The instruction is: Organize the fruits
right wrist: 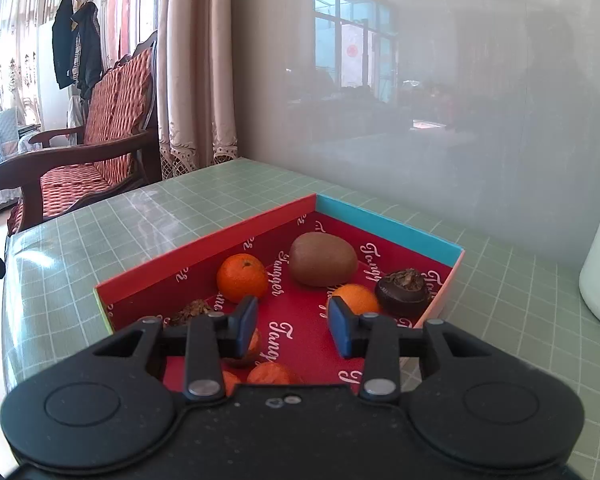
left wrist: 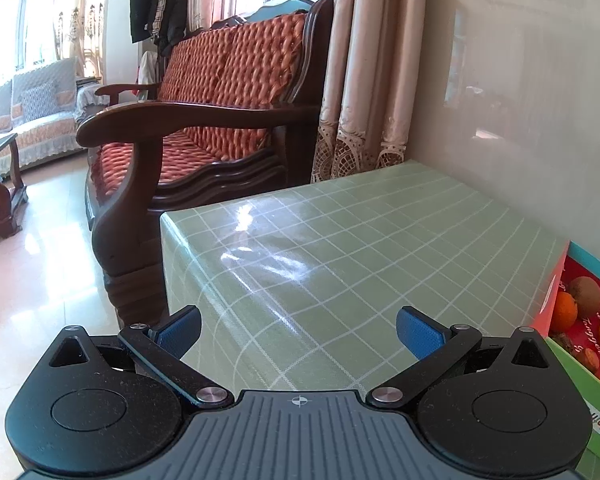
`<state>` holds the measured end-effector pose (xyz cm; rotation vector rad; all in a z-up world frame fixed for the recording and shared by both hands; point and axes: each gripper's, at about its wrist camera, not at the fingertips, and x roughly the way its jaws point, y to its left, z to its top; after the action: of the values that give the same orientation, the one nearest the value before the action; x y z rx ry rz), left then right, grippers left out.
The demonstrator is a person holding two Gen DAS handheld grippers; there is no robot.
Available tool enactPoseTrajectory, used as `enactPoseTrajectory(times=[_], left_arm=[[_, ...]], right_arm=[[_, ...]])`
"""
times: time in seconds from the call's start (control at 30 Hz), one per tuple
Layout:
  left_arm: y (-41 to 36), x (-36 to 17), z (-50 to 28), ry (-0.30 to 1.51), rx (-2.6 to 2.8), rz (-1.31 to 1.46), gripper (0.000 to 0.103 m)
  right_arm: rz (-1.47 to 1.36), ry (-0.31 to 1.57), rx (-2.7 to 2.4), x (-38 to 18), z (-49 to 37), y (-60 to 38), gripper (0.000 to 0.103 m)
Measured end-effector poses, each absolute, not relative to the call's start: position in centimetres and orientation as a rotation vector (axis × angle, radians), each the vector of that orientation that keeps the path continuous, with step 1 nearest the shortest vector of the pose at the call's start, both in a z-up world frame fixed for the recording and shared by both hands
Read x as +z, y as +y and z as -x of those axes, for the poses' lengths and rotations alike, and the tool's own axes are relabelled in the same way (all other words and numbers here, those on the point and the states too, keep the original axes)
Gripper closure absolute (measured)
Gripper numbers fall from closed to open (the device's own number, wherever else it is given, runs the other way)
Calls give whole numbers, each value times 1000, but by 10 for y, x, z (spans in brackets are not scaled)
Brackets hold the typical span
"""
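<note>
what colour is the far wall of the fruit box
Light blue on the box's far wall; the right wrist view shows it best.

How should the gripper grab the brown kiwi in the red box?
Grip the kiwi across its short middle, coming down from above. It lies on its side, long way across, with free space around it, so the right gripper fingers fit front and back.

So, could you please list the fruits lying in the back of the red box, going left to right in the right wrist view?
Round orange tangerine → brown fuzzy kiwi → dark brown wrinkled fruit, all inside the red cardboard box.
</note>
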<state>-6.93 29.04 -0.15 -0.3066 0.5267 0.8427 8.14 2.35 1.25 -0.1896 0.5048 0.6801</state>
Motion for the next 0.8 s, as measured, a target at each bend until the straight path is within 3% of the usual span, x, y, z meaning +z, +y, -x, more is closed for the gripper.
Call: enactPoseTrajectory(times=[0.3, 0.33, 0.4, 0.43, 0.47, 0.53, 0.67, 0.8], left_arm=[[289, -2, 68, 534, 827, 306, 0], [288, -2, 67, 536, 824, 305, 0], [286, -2, 66, 543, 814, 302, 0], [284, -2, 64, 547, 808, 298, 0], [282, -2, 63, 551, 801, 292, 0], [278, -2, 60, 557, 790, 280, 0], [266, -1, 54, 566, 749, 257, 0], [247, 1, 44, 570, 686, 223, 0]], right_arm=[[179, 503, 663, 15, -80, 22, 62], [177, 500, 657, 16, -79, 21, 58], [175, 486, 645, 18, -77, 19, 40], [176, 475, 639, 19, -75, 17, 26], [179, 463, 630, 21, -72, 16, 20], [181, 458, 622, 24, -70, 13, 19], [172, 443, 598, 30, -62, 3, 5], [155, 431, 561, 36, -50, -12, 5]])
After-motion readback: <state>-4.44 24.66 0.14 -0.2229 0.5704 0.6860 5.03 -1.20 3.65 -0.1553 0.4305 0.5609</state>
